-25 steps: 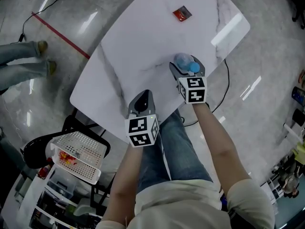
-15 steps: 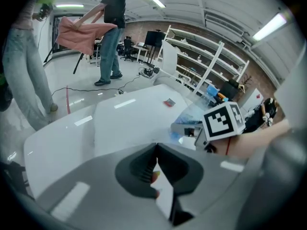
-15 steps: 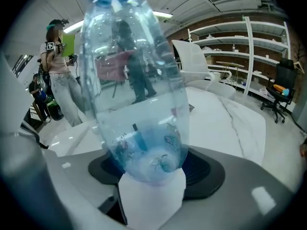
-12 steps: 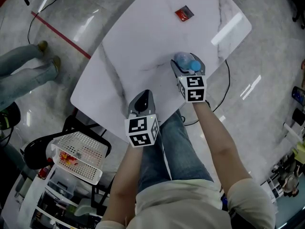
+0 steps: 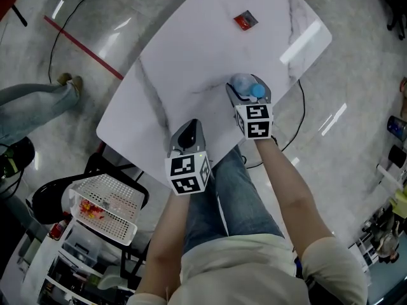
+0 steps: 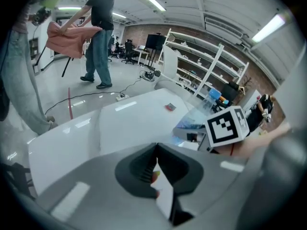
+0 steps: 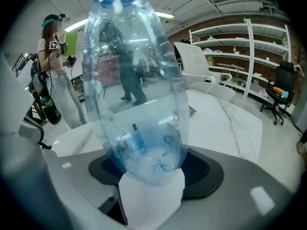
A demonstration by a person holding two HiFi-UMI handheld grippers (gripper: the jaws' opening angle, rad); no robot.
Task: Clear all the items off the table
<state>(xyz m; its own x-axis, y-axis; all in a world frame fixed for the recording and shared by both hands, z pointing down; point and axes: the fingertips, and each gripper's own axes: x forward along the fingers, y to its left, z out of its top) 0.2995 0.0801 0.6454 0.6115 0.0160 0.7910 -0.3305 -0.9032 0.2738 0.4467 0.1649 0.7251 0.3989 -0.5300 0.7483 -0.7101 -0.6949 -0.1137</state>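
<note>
A clear plastic bottle (image 5: 241, 81) with a blue cap sits tilted between the pads of my right gripper (image 5: 248, 89) over the near right part of the white marble table (image 5: 191, 56). The jaws have just been closing and now press on the bottle's (image 7: 136, 95) lower body in the right gripper view, where my right gripper (image 7: 153, 169) shows it base-on. A small red packet (image 5: 244, 20) lies far out on the table. My left gripper (image 5: 189, 132) hovers at the near edge, its pads meeting; the left gripper (image 6: 154, 150) shows a tiny coloured speck there that I cannot identify.
A white perforated basket (image 5: 105, 205) with red and yellow bits rests on a dark chair at the lower left. A bystander's legs (image 5: 32, 100) are on the floor left, near a red floor line (image 5: 82, 46). A cable (image 5: 299, 116) trails right of the table.
Both grippers stay in place with the bottle still between the right jaws. The bystander's feet at the left have shifted.
</note>
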